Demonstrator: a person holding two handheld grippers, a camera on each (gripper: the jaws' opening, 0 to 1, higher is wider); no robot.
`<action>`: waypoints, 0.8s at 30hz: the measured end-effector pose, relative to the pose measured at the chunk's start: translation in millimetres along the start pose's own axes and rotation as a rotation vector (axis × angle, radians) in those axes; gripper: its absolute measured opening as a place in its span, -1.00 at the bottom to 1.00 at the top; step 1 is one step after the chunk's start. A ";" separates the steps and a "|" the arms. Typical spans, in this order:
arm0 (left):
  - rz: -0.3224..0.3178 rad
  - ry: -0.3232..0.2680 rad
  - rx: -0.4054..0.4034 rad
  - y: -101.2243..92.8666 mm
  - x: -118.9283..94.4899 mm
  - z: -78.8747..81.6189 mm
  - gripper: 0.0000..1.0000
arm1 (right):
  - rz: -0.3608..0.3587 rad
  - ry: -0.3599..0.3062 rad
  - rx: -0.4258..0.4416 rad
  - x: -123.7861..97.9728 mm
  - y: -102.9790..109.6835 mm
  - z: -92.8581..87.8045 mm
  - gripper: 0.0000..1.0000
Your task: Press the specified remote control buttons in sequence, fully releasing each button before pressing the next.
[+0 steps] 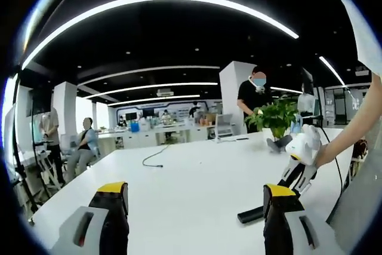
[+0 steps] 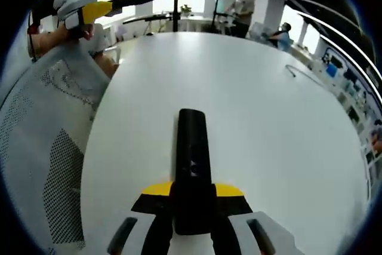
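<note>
A long black remote control [image 2: 192,159] lies on the white table [image 2: 280,123], pointing away from me. My right gripper [image 2: 192,192] is shut on its near end, with the yellow-tipped jaws pressed against both sides. In the left gripper view the remote [image 1: 252,212] rests on the table at the lower right, and the right gripper [image 1: 298,171], held by a hand, comes down onto it. My left gripper [image 1: 194,192] stands open above the table with nothing between its jaws. It appears as the left gripper [image 2: 113,4] at the upper left, held by a hand off the table's edge.
A potted plant [image 1: 276,114] stands at the table's far right, and a black cable [image 1: 156,156] lies near the far middle. A white mesh chair [image 2: 48,147] stands by the table's left edge. People sit and stand in the office beyond.
</note>
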State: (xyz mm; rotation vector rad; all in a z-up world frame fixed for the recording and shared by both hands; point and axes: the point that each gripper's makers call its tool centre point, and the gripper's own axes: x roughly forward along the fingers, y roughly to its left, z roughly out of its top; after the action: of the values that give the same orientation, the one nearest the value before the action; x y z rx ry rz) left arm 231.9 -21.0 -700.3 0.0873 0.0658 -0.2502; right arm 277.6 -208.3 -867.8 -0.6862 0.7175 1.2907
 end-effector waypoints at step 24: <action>-0.023 0.015 -0.010 -4.3 0.4 -4.3 0.94 | -0.009 0.017 0.003 2.8 -28.1 2.4 -0.59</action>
State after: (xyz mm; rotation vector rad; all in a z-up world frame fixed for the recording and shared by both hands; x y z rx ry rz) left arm 231.0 -24.9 -704.9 0.0786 0.0829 -0.2723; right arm 305.9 -208.8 -867.1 -0.6980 0.7290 1.2767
